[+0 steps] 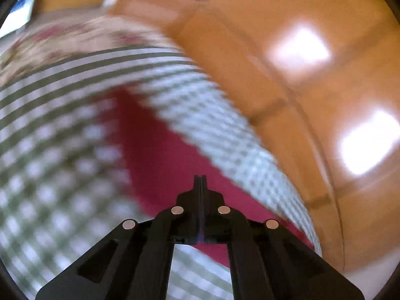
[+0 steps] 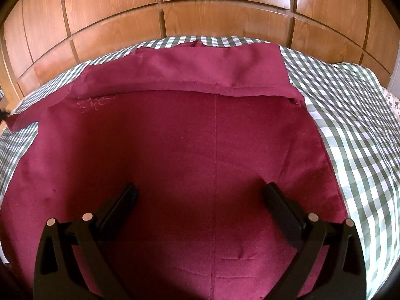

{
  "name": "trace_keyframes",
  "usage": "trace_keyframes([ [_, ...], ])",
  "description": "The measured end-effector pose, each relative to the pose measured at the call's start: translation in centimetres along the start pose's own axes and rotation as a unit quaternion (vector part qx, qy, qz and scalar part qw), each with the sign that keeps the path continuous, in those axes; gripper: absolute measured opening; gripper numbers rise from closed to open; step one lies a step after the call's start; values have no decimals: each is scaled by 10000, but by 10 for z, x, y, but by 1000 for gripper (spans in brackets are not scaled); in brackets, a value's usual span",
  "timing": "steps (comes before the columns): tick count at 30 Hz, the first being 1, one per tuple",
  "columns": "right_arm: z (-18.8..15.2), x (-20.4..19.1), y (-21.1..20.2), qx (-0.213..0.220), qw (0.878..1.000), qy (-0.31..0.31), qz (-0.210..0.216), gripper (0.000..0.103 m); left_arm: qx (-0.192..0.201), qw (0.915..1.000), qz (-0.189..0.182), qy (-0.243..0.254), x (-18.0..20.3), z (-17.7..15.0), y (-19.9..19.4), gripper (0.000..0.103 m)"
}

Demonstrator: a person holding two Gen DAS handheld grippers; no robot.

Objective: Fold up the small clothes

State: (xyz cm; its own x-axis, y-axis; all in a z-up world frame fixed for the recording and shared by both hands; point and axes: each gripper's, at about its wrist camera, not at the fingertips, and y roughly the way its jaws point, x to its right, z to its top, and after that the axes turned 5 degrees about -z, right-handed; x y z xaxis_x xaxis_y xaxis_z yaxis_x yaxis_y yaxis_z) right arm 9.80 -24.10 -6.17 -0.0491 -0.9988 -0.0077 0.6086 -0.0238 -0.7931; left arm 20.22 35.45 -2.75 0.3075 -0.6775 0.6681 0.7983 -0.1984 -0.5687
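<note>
Wood-panelled wall (image 2: 200, 7) behind a green-check bed cover (image 2: 350, 130); maroon garment (image 2: 190, 150) lies flat centre, far edge at 12 o'clock already folded over. More folds left, I judge. Left gripper (image 1: 200, 182) jaws pressed together, whether on cloth unclear; right gripper (image 2: 200, 195) jaws spread above the garment.

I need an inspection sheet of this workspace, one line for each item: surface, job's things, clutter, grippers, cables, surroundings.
Surface: green-and-white checked cloth covering the work surface; a striped part and a floral fabric at its far side in the blurred left wrist view.
Job's things: dark red garment spread on the cloth, its far edge folded over toward the camera, a centre seam running down it.
Clutter: nothing seen.
Grippers: left gripper shut, over the garment; whether it pinches fabric cannot be told. Right gripper open above the garment, nothing between its fingers.
Cables: nothing seen.
Surroundings: wooden panelled wall behind the surface.
</note>
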Motion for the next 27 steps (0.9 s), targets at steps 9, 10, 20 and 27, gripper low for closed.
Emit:
trace_keyframes([
  [9, -1, 3, -2, 58, 9999, 65, 84, 101, -1059, 9558, -1625, 2210, 185, -146, 27, 0],
  [10, -2, 3, -2, 65, 9999, 74, 99, 101, -1247, 9489, -1735, 2324, 196, -165, 31, 0],
  [20, -2, 4, -4, 101, 9997, 133, 167, 101, -1269, 9821, -985, 980, 127, -176, 33, 55],
  [27, -1, 1, -3, 70, 9999, 78, 73, 101, 47, 9976, 460, -524, -19, -67, -18, 55],
])
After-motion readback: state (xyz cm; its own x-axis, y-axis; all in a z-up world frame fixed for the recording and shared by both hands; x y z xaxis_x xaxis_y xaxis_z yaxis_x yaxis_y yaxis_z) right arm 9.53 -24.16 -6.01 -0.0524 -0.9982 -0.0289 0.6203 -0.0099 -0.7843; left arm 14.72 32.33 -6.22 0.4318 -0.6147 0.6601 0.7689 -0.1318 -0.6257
